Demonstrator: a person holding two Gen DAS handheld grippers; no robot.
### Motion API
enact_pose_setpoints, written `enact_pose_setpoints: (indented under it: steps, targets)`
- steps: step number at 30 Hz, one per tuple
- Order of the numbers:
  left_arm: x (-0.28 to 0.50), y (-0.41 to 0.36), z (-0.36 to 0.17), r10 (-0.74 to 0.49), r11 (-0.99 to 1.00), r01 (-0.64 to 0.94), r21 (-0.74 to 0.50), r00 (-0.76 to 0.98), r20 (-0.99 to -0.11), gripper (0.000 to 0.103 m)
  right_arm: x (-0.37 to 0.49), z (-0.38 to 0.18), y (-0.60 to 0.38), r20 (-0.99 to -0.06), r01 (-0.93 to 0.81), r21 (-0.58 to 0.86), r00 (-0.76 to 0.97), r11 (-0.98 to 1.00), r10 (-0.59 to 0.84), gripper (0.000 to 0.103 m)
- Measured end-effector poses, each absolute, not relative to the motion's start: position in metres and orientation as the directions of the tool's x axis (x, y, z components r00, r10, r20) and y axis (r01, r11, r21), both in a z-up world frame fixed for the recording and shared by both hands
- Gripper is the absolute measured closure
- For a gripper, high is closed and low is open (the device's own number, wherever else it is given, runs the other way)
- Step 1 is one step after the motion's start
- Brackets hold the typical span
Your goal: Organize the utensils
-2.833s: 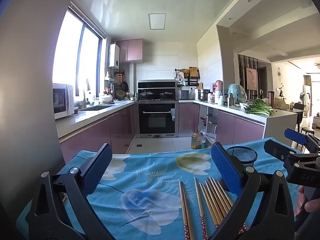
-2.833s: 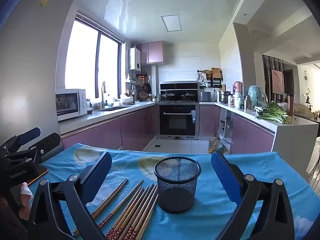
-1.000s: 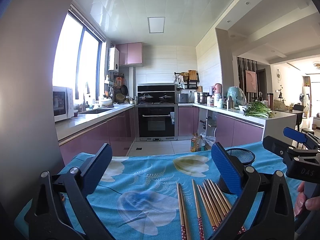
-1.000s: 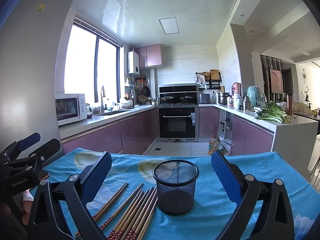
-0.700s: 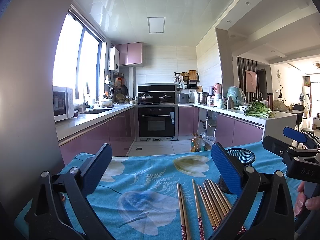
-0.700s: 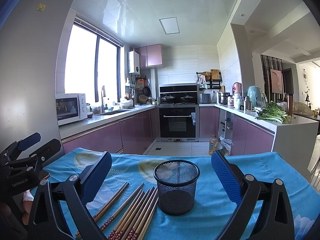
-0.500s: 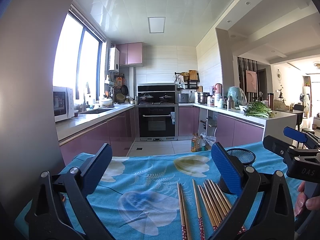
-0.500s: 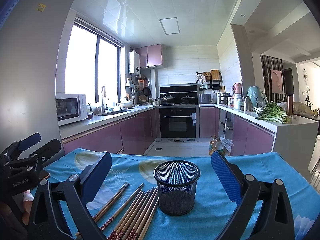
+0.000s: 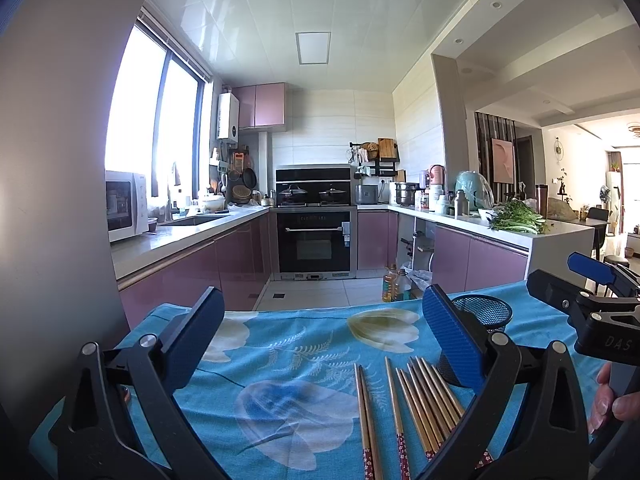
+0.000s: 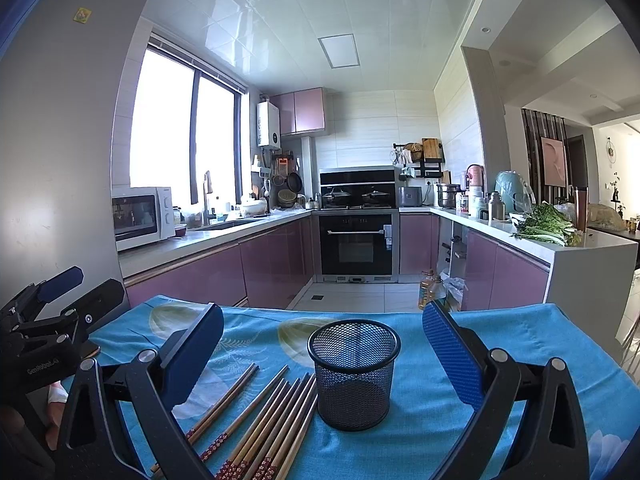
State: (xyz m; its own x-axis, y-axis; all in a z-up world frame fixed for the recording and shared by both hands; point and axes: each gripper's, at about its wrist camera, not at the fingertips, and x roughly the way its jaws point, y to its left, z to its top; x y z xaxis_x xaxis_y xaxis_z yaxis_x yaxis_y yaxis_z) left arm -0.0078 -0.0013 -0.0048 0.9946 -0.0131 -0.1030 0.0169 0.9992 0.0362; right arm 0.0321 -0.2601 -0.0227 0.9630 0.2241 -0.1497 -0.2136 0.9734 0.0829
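Several wooden chopsticks (image 9: 412,404) with red patterned ends lie side by side on the blue floral tablecloth (image 9: 280,360). A black mesh cup (image 10: 354,372) stands upright and empty just right of the chopsticks (image 10: 264,420). My left gripper (image 9: 320,332) hovers open over the cloth, left of the chopsticks, holding nothing. The right gripper (image 10: 320,344) is open too, its wide jaws framing the cup from above the near edge. In the left wrist view the mesh cup (image 9: 484,312) peeks from behind the right finger (image 9: 452,336).
The table's far edge drops to a tiled kitchen floor with oil bottles (image 10: 430,288). Purple cabinets, an oven (image 10: 356,240) and a microwave (image 10: 140,216) stand beyond. A phone-like object (image 10: 90,350) lies at the cloth's left edge. A hand (image 9: 612,396) holds the right gripper.
Both grippers have tilted slightly upward since 2.8 s ago, so the table sits a little lower in view. Over the last second nothing has visibly moved.
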Motion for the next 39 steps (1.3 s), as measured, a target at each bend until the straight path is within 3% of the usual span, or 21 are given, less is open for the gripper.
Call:
enact_pose_setpoints:
  steps: [21,28,31,35,39]
  targets:
    - [-0.006,-0.004,-0.007,-0.016,0.999,0.02,0.039,0.993,-0.116,0.005,0.035,-0.026,-0.262,-0.157,-0.217,0.091,0.961,0.972,0.229,0.007]
    - [0.001,-0.004,-0.01,-0.018,0.999,0.026,0.046,0.987,-0.159,0.005,0.041,-0.031,-0.264,-0.2,-0.234,0.099,0.948,0.967,0.249,0.007]
    - [0.009,-0.004,-0.013,-0.035,0.998,0.046,0.046,0.978,-0.206,0.005,0.049,-0.037,-0.262,-0.259,-0.262,0.107,0.924,0.959,0.281,0.007]
    - [0.033,-0.002,-0.027,-0.045,0.996,0.068,0.055,0.936,-0.349,0.005,0.064,-0.054,-0.259,-0.381,-0.285,0.134,0.869,0.949,0.315,0.007]
    - [0.058,0.007,-0.051,-0.083,0.992,0.117,0.037,0.863,-0.498,0.008,0.081,-0.075,-0.252,-0.519,-0.309,0.137,0.787,0.941,0.334,0.017]
